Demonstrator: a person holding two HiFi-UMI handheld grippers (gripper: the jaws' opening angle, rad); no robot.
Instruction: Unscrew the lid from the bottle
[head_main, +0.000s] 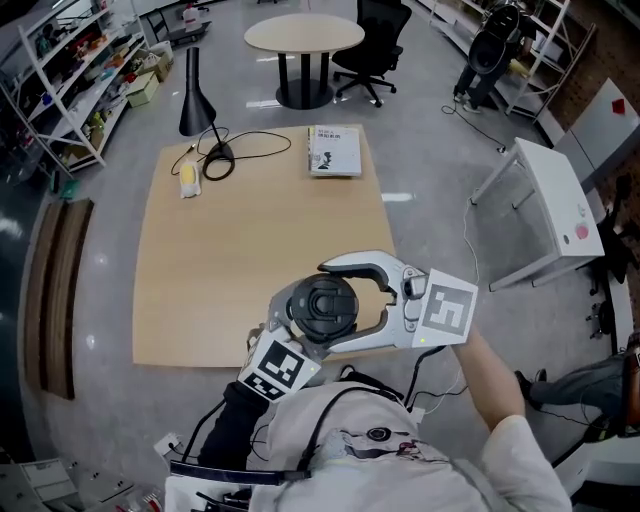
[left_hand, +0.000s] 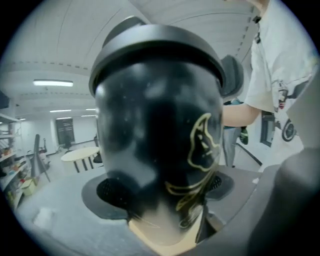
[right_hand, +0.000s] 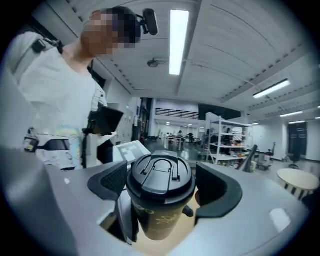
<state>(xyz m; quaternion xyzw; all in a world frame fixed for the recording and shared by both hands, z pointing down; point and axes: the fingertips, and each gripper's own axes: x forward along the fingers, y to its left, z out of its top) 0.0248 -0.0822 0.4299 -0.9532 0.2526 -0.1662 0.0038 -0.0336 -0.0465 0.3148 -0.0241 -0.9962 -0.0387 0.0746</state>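
Left claw (left_hand: 165, 192) grips the bottle (left_hand: 155, 135); right claw's (right_hand: 162, 185) pads pinch its lid (right_hand: 160, 175).

Glossy dark bottle (left_hand: 150, 145), matt plastic lid (right_hand: 160, 181)

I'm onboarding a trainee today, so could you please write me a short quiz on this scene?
1. True or false: the lid is already off the bottle.
2. What sits between the jaws of the right gripper?
3. What grips the bottle's body? A) the left gripper B) the right gripper C) a bare hand

Key: 1 false, the lid is on; 2 the lid; 3 A.
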